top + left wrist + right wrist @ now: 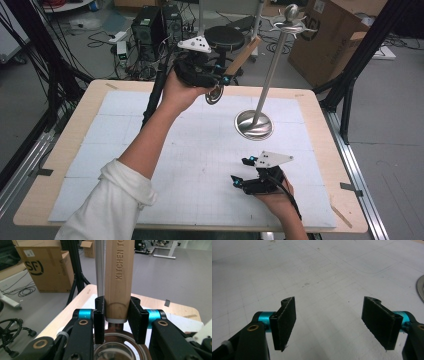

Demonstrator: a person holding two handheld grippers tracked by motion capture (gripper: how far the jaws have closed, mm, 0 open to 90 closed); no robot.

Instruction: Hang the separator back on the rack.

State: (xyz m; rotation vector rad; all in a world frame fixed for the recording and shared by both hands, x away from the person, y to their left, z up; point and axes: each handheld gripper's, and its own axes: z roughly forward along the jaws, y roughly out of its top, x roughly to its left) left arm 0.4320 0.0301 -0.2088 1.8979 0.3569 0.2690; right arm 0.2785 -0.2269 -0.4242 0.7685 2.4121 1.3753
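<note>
My left tool (220, 82) is raised above the far edge of the worktop (70, 135), its pads pinching the wooden handle (117, 277) of a kitchen utensil just above the metal collar. In the left gripper view the handle runs straight up between the jaws, the engraved words "KITCHEN TO" legible on it, and the utensil's round metal head (117, 347) lies below the pads. In the high view the head (214, 95) hangs beside the tool while the handle angles up towards the chrome stand (255, 122), which rises from its round base on the white mat (200, 165). My right tool (240, 175) rests low near the front of the mat, its jaws spread with nothing between them.
</note>
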